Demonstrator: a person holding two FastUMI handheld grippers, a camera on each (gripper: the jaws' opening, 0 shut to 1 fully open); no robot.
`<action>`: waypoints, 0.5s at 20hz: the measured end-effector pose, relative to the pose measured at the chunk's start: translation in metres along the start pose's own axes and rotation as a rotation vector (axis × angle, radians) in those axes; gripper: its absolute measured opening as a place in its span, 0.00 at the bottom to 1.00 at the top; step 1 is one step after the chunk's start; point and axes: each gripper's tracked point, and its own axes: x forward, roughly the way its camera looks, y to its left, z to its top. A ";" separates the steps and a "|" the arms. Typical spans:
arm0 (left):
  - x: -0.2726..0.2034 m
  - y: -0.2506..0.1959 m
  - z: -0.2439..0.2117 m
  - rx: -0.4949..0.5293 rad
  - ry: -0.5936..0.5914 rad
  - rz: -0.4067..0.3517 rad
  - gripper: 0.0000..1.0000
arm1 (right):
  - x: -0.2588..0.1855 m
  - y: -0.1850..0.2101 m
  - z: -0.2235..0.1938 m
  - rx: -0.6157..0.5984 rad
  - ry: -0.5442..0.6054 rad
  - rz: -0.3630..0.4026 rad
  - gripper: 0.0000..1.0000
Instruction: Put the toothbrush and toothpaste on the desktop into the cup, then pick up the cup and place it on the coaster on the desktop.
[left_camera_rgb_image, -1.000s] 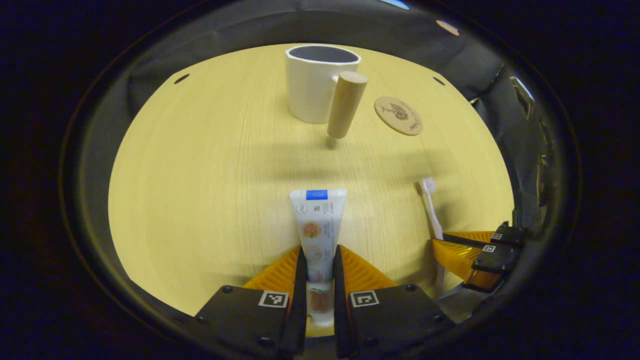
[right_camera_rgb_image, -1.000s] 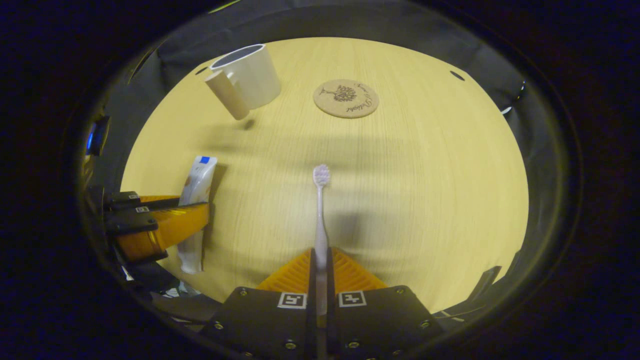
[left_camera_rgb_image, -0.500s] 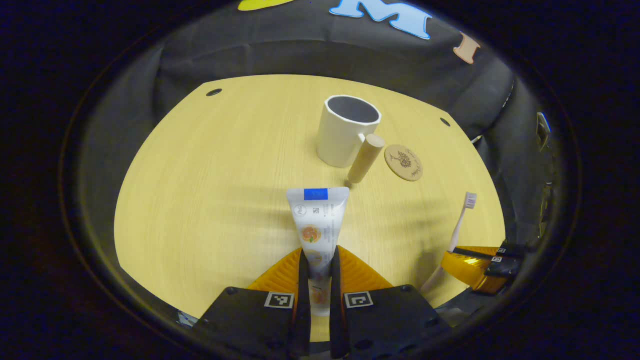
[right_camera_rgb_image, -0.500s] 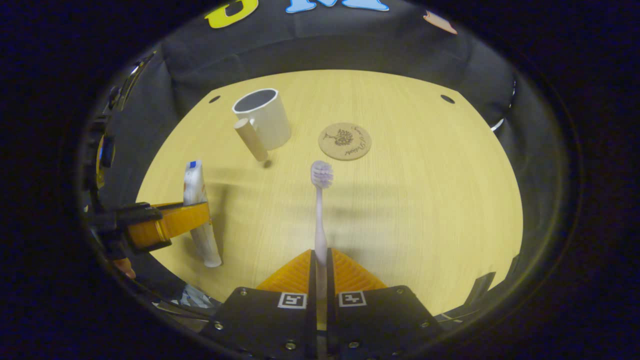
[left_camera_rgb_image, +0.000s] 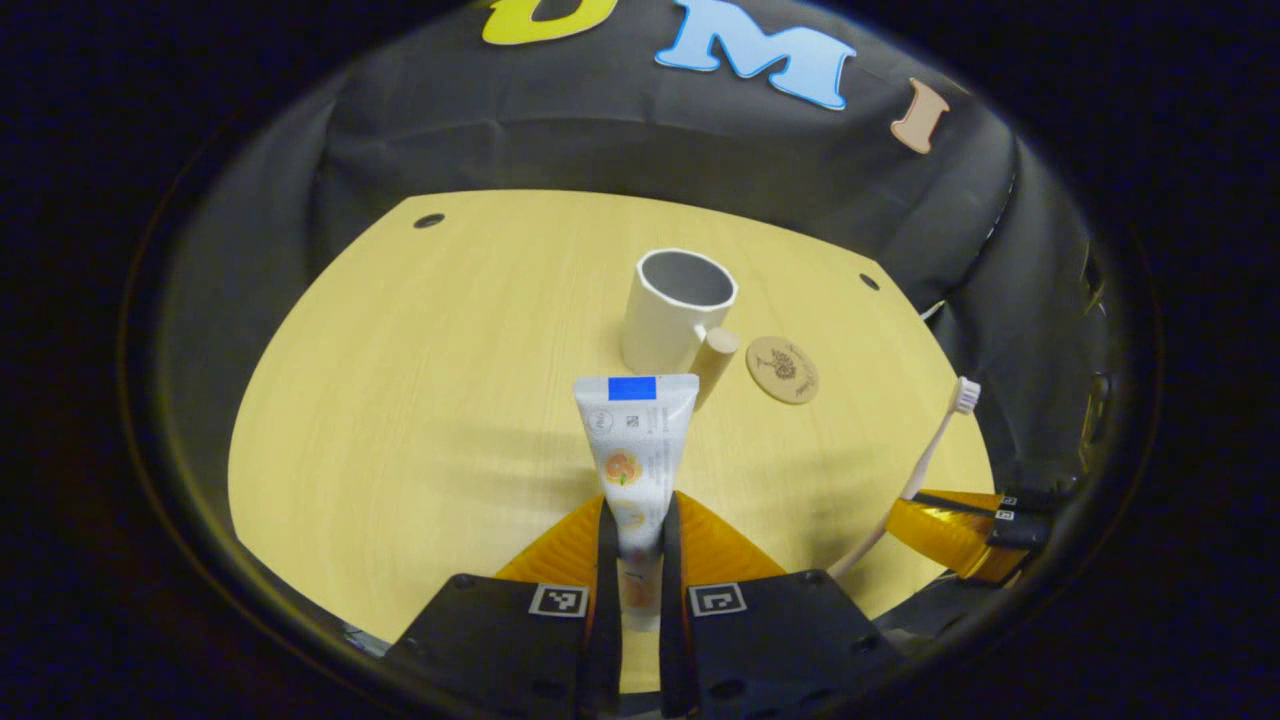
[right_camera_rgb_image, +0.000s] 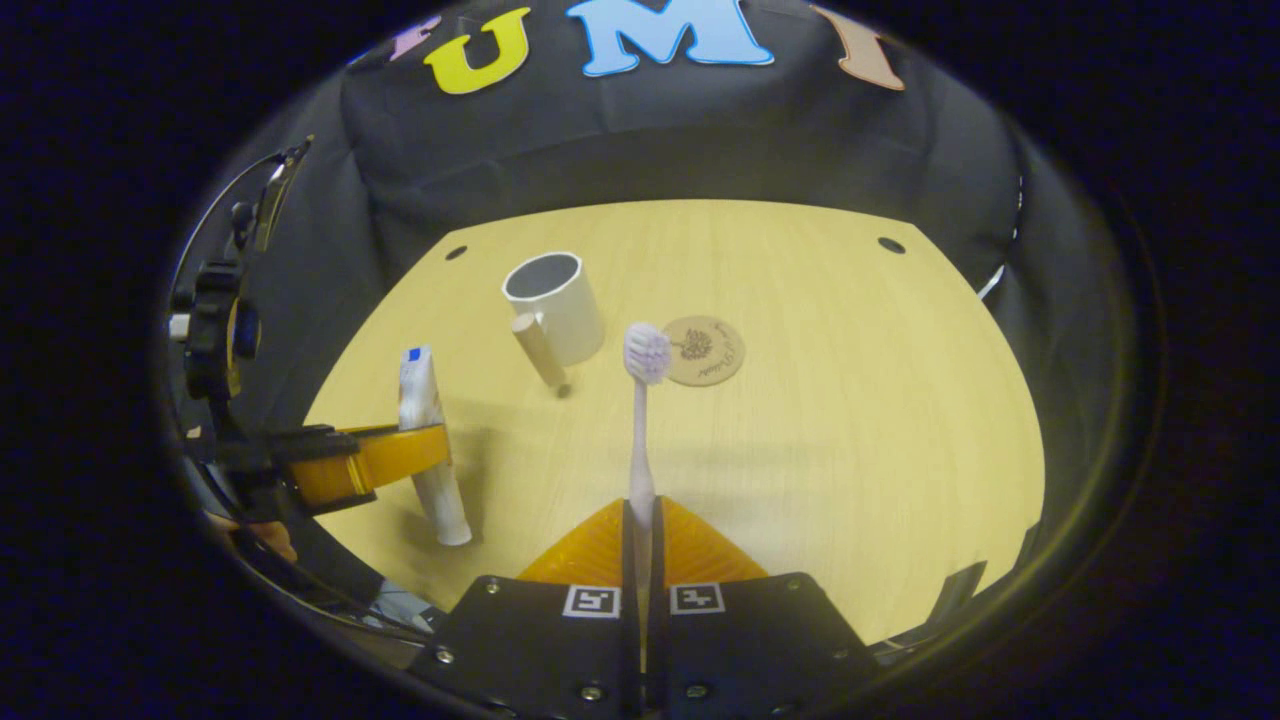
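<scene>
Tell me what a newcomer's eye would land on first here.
Likely the toothpaste tube clamped in the left tool and the toothbrush clamped in the right tool, both lifted above the desktop. Beyond them stands the empty white cup with a wooden handle, the round coaster beside it.

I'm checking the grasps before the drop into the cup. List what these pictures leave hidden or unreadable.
- Toothpaste cap end: left gripper view, hidden between the left gripper's fingers.
- Toothbrush handle end: right gripper view, buried in the right gripper.
- Cup bottom inside: both views, hidden by its own wall.
- Coaster print: too small to read.
</scene>
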 end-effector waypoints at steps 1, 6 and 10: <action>-0.005 -0.002 0.011 -0.005 -0.031 -0.009 0.23 | -0.003 0.001 0.008 0.002 -0.025 0.006 0.04; -0.018 -0.008 0.074 -0.043 -0.224 -0.029 0.22 | -0.018 0.005 0.055 -0.003 -0.147 0.027 0.04; -0.019 -0.015 0.122 -0.059 -0.375 -0.054 0.22 | -0.024 0.010 0.086 -0.011 -0.228 0.040 0.04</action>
